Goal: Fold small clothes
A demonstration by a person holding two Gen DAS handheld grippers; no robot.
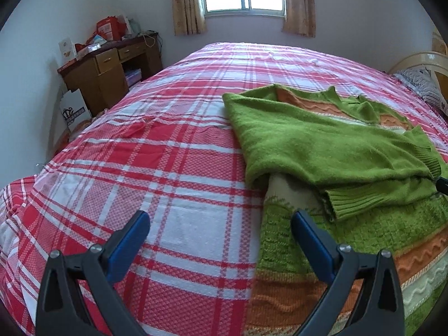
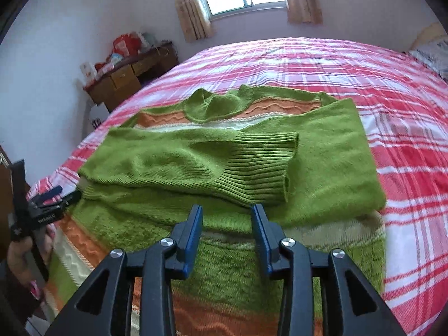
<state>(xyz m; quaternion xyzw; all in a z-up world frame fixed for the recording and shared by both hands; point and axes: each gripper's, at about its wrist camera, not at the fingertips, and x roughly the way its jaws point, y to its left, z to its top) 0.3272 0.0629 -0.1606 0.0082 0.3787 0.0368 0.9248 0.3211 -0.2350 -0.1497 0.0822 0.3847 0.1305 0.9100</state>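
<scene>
Green knit sweater [image 2: 212, 151] sleeves folded, plaid bedspread [image 1: 173, 184], bag lettering illegible

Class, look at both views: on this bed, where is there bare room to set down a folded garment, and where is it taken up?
Free: the plaid bedspread between the green sweater and the bed edge toward the wooden desk; also the strip between the sweater's collar and the window wall, and beside its folded sleeve. Crowded: the desk top and the pillow corner.

A bed [image 1: 196, 145] with a red checked cover carries a green sweater [image 2: 218, 162]; perhaps a pillow [image 1: 422, 84] at its head.
</scene>
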